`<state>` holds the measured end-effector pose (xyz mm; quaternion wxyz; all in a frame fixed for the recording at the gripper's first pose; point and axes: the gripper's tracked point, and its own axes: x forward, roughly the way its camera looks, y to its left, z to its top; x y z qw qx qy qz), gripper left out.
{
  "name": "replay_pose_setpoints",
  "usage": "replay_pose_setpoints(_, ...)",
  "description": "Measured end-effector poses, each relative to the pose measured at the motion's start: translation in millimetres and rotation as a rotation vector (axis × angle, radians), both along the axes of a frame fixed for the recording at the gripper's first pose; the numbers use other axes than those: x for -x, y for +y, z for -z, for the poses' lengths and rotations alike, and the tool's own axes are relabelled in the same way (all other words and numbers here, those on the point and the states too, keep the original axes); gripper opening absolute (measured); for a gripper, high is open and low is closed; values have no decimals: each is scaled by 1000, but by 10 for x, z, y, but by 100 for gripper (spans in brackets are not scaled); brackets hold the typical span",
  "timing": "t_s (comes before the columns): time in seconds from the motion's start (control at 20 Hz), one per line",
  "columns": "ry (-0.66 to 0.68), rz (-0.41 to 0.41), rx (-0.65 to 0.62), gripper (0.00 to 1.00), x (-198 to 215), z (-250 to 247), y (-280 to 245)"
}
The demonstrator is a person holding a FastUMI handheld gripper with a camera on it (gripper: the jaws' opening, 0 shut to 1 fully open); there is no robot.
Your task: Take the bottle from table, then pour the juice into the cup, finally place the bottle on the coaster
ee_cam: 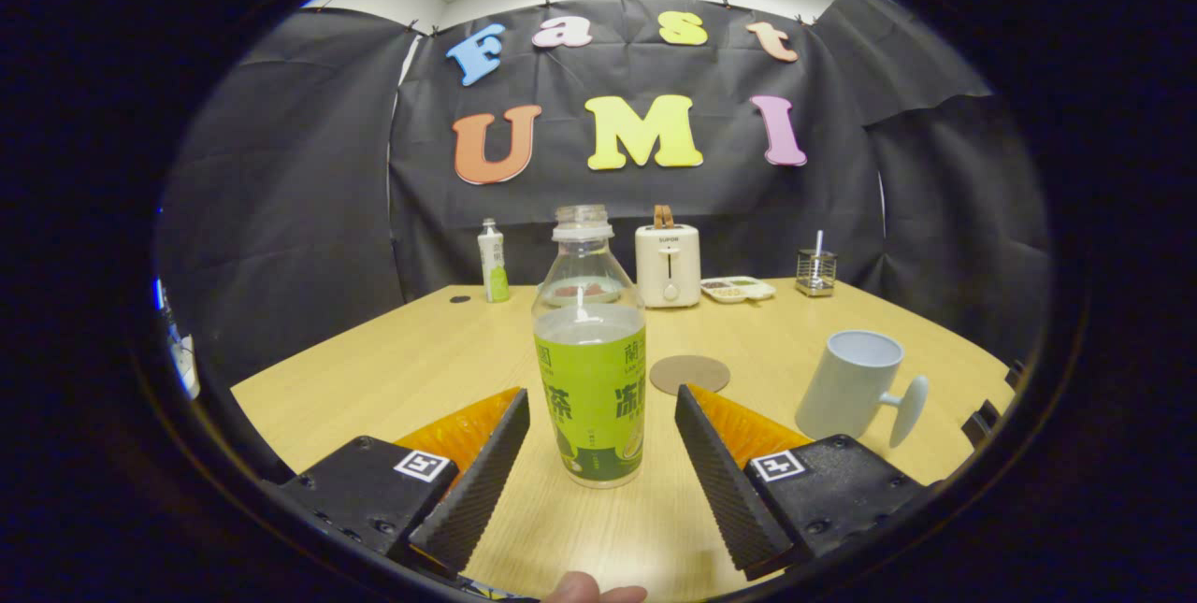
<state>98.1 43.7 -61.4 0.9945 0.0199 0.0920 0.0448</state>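
while gripper [601, 425] hovered low over table [393, 379], fingers stood apart, bottle [589, 351] between them, neither finger touching it. bottle upright, long axis vertical, uncapped mouth pointing up, juice roughly two-thirds full. coaster [689, 374] just beyond right finger. cup [853, 385] to right, tilted, handle pointing right; possibly fisheye lean.

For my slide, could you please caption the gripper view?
Open gripper straddling the uncapped green-labelled clear juice bottle, untouched, on the wooden table.
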Motion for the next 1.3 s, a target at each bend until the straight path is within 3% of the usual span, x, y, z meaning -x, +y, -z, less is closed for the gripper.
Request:
replay_pose_setpoints(0.5, 73, -4, 1, 100, -349, 121, 58)
replay_pose_setpoints(0.8, 111, -13, -8, 84, -414, 165, 100)
replay_pose_setpoints(1.1, 155, -59, -117, 80, -400, 40, 175)
replay_pose_setpoints(1.3, 185, -9, -252, 79, -342, -102, -34)
